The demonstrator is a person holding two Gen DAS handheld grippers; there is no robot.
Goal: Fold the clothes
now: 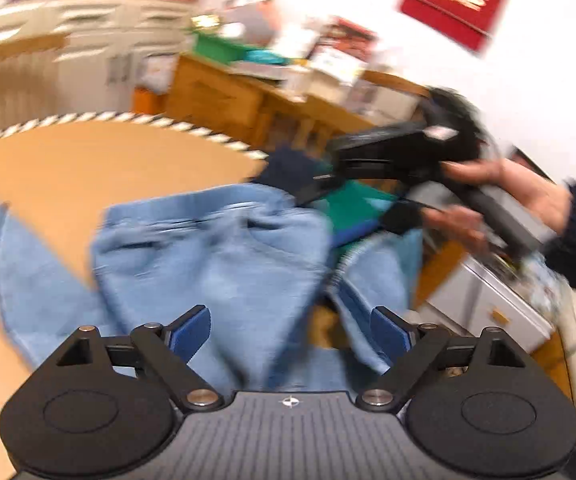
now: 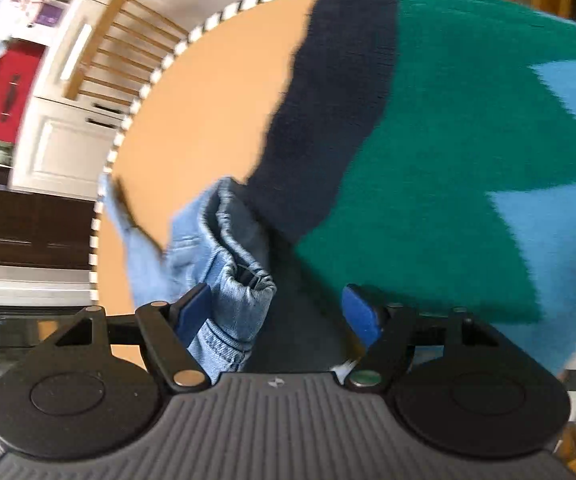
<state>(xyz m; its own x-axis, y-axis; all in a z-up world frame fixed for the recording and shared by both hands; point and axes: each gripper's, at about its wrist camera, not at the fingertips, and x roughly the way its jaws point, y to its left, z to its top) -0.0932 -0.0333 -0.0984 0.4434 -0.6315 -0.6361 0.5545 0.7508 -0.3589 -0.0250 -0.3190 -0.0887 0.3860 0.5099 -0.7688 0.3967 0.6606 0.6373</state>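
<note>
Denim jeans (image 1: 216,264) — crumpled, soft — between spread left claw (image 1: 290,330) fingers.

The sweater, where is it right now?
The sweater fills the right of the right wrist view, spread on the round table, its navy edge overlapping the jeans.

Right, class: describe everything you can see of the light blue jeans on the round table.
The jeans are pale, washed denim with stitched seams and a gathered waistband. They lie crumpled and unfolded on the orange table, one leg trailing towards its striped edge. Their far side touches the knitted navy, green and blue sweater. Both the left gripper and right gripper have open jaws around folds of denim, not clamped.
</note>
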